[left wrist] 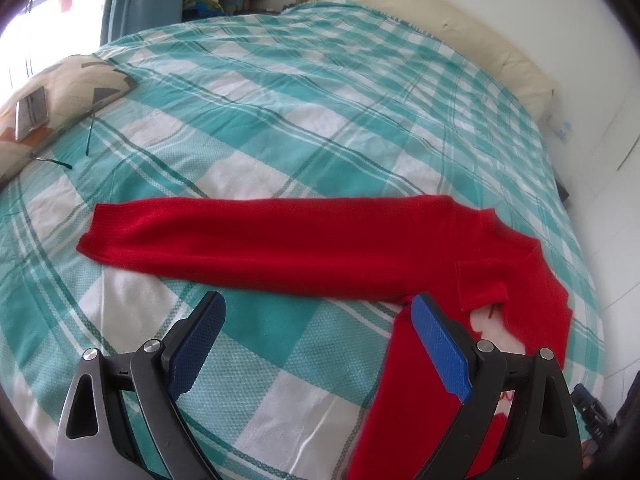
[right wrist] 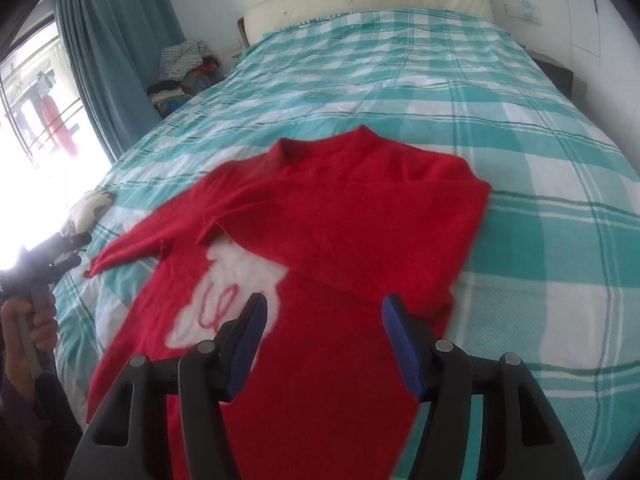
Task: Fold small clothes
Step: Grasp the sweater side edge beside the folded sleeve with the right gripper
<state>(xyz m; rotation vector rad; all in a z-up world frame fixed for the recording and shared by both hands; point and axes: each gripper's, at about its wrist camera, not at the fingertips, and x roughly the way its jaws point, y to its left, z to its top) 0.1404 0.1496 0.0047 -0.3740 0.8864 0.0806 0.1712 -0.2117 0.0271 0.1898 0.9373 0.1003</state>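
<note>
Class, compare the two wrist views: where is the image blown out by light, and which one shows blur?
Left wrist view: sharp overall, window overexposed at upper left, fisheye bending the bed. Right wrist view: window glare washes out the left edge, and the red sweater looks smeared by blur.

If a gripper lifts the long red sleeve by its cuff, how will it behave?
The sleeve would probably droop, since it is soft knit lying flat on the bed. It likely drags the sweater body, being attached. The fuzzy fabric probably grips the pads without slipping.
</note>
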